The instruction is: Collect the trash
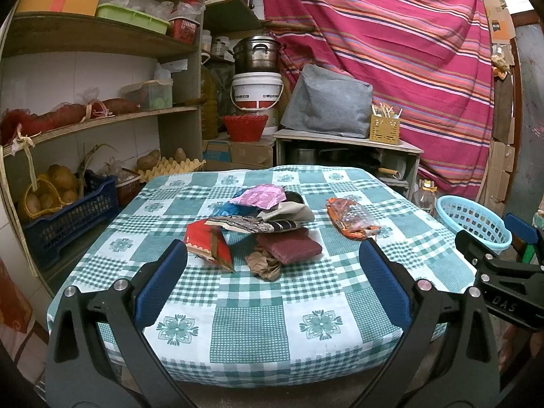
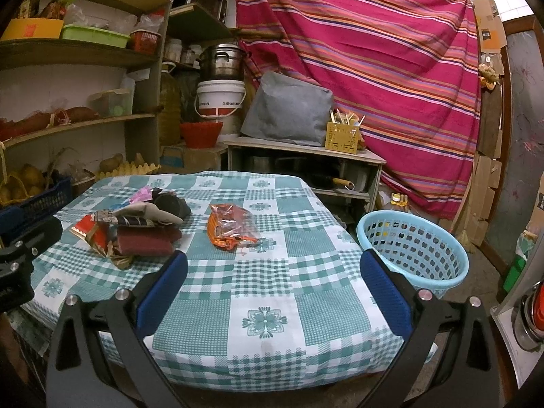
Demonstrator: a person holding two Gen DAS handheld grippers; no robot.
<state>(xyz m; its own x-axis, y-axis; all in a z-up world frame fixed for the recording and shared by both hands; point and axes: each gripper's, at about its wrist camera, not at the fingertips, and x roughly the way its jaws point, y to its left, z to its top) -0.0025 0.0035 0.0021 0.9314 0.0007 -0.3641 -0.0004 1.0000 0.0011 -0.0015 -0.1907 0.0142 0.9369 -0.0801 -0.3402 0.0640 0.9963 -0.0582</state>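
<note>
Here, a table (image 1: 248, 323) under a green-and-white checked cloth, printed with flower squares, fills a cramped storeroom. Left of the table, wooden shelves (image 1: 102, 119) carry potatoes in a dark blue crate (image 1: 68, 217) and a yellow egg tray. Behind the table stand a white bucket (image 1: 257, 91) topped by a steel pot, a woven red bowl, a grey cushion and a low cabinet; a pink striped sheet (image 1: 391, 40) hangs across the back wall.

On the table, left of centre, lies the trash pile (image 1: 258, 227): a red foil wrapper, crumpled brown paper, a maroon textured pad, patterned card, and a shiny pink wrapper at the back. Right of the pile, apart from it, lies an orange crinkled plastic bag (image 2: 231, 226). Beside the table's right edge, lower down, stands a pale blue perforated basket (image 2: 414, 248).

The left gripper (image 1: 273, 261) and right gripper (image 2: 273, 265) both hang over the table's near edge, blue-padded fingers spread wide, holding nothing.
</note>
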